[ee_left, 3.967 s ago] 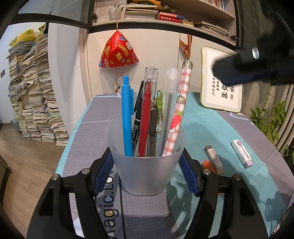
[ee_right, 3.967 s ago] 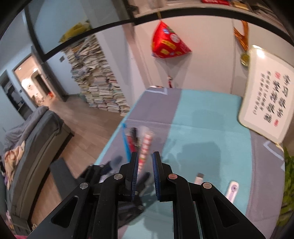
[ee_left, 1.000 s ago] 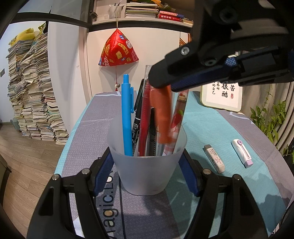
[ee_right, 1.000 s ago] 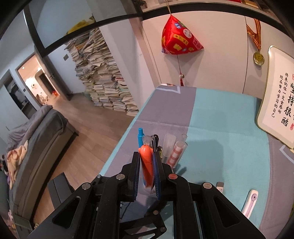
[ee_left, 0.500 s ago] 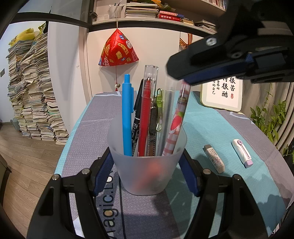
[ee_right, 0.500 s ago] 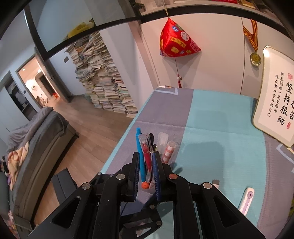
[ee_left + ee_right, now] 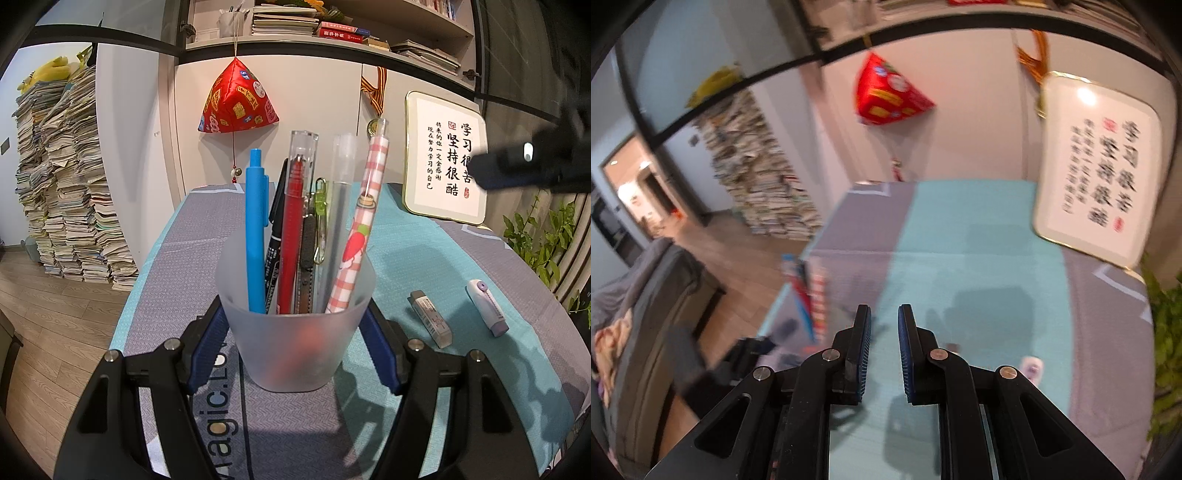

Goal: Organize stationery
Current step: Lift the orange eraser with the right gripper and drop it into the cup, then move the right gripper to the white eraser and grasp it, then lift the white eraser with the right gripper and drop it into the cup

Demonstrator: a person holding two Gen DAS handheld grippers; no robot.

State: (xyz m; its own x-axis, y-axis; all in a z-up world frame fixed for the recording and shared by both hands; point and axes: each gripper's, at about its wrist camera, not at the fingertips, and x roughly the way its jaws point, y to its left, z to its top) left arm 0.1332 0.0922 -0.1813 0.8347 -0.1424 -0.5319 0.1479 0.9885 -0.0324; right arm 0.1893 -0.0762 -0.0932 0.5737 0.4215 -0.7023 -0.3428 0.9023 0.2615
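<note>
**Orange piece dropped in the cup; eraser and correction tape still out**

The frosted cup [image 7: 295, 332] stands near the worktop's left edge, clamped between the fingers [image 7: 207, 343] of my left gripper [image 7: 295, 347], one pad pressing each side. In it stand the blue pen [image 7: 256, 229], a black marker [image 7: 275, 236], a red pen [image 7: 295, 221], a clear pen [image 7: 340, 206] and a checked pink pen [image 7: 360, 236]. Low behind the frosted wall glows an orange blur [image 7: 308, 339]: a second ago that orange piece was pinched in my right fingers above the rim, and now it lies at the bottom of the cup. That item is filed, I judge.

My right gripper [image 7: 884, 350] has swung away from the cup toward the right; its fingers [image 7: 862, 350] are drawn nearly together with only a narrow slit between them and nothing in it. In the left view it shows as a dark blur at the upper right, clear of the pen tops.

Still loose are the white eraser [image 7: 430, 319] and, just beyond it toward the right edge, the white-and-lilac correction tape [image 7: 487, 308], lying apart from each other on the teal cloth [image 7: 424, 258]. They are likely next.

The room is generous: bare cloth runs from the cup to the far edge, where a framed calligraphy panel [image 7: 445, 162] leans. The tight spots are the left edge beside the cup and a plant [image 7: 539, 236] past the right edge.
</note>
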